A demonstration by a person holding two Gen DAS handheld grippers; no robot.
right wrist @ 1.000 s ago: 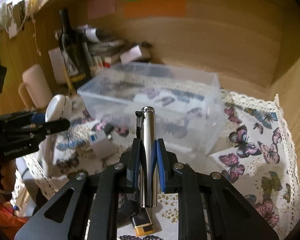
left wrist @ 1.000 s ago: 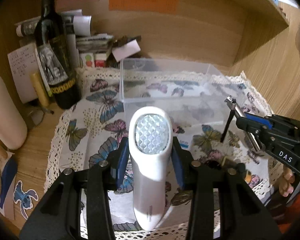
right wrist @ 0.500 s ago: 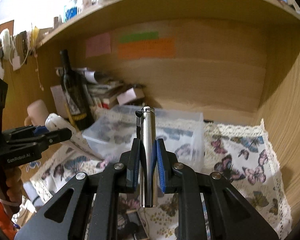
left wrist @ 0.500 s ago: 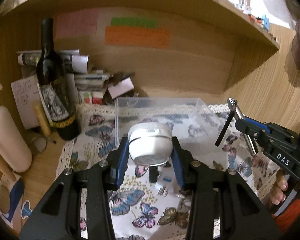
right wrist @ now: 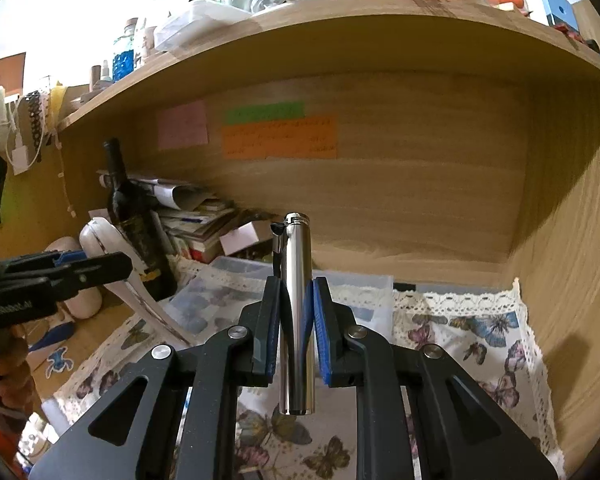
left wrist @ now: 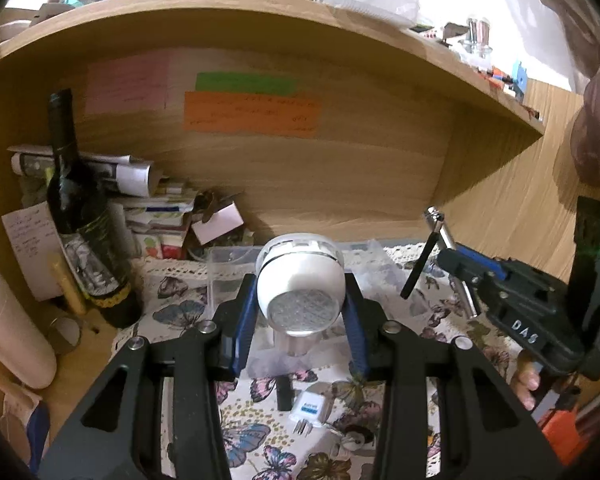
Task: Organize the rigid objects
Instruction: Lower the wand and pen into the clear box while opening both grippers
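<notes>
My left gripper (left wrist: 300, 312) is shut on a white handheld device (left wrist: 300, 280) with a round textured face, held up in front of the clear plastic box (left wrist: 228, 268). My right gripper (right wrist: 296, 312) is shut on a silver metal cylinder with a black clip (right wrist: 297, 300), held upright above the butterfly cloth (right wrist: 480, 340). The clear box also shows in the right wrist view (right wrist: 364, 292), behind the cylinder. In the left wrist view the right gripper (left wrist: 456, 264) holds the cylinder at the right. In the right wrist view the left gripper (right wrist: 100, 268) holds the white device (right wrist: 112, 256) at the left.
A dark wine bottle (left wrist: 80, 216) stands at the left by stacked papers (left wrist: 156, 208). A white plug adapter (left wrist: 310, 410) and a black stick lie on the cloth. A pink cylinder (left wrist: 8, 328) lies far left. A wooden shelf (right wrist: 380, 24) hangs overhead.
Both grippers have lifted and tilted upward with their objects. The white device has tipped in the left gripper, its textured face now pointing down toward the camera.
</notes>
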